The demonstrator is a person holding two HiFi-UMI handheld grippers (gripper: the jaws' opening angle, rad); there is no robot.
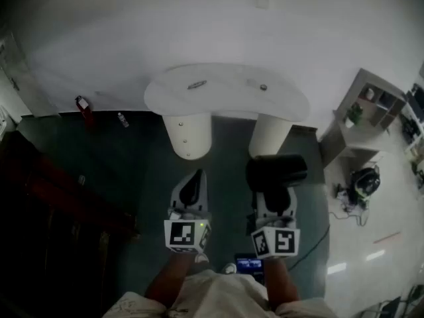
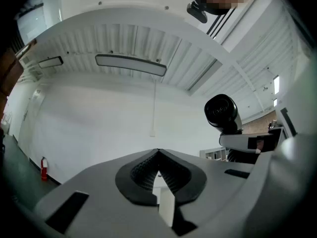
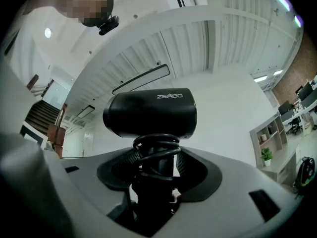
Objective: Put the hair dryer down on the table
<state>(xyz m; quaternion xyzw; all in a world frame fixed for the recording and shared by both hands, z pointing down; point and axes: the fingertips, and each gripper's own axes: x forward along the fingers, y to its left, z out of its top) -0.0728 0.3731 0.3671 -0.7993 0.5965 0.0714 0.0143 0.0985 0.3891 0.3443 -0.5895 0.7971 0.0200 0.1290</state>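
A black hair dryer [image 1: 277, 171] stands upright in my right gripper [image 1: 271, 194], which is shut on its handle. In the right gripper view the barrel of the hair dryer [image 3: 151, 114] lies crosswise above the jaws, and its cord is coiled round the handle between the pads of the right gripper [image 3: 156, 170]. My left gripper [image 1: 192, 189] is beside it, shut and holding nothing; its tips meet in the left gripper view [image 2: 158, 155], where the hair dryer [image 2: 221, 110] shows at the right. The white table [image 1: 225, 105] is ahead of both grippers, which are held over the floor short of it.
The table stands on two thick round legs [image 1: 189, 134]. Two small items [image 1: 197, 85] lie on its top. A shelf unit [image 1: 374, 105] and a dark bag [image 1: 364, 181] are at the right. A red fire extinguisher [image 1: 83, 108] stands by the left wall.
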